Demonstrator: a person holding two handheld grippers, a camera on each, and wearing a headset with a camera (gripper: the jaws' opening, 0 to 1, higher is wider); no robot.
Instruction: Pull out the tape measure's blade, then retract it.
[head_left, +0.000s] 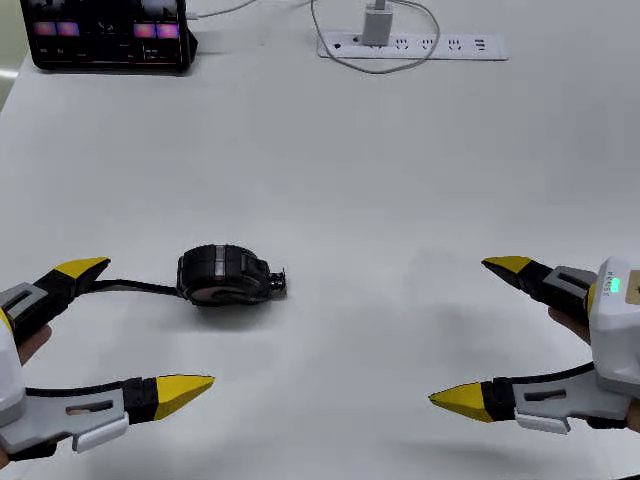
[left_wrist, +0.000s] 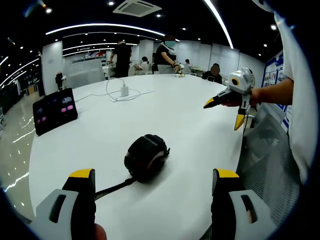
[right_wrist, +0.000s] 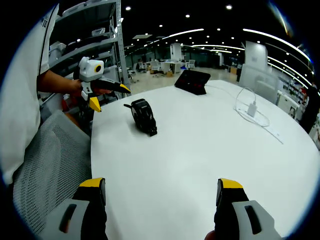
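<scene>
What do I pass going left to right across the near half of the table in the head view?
left tool, open → tape measure, lying on the white table → right tool, open. The tape measure's black strap runs back toward the left tool and overlaps it, so I leave it out of the order.

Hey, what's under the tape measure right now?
The tape measure lies directly on the white table, its black strap trailing beside it. Nothing shows beneath it, though its body hides the patch of table it covers.
</scene>
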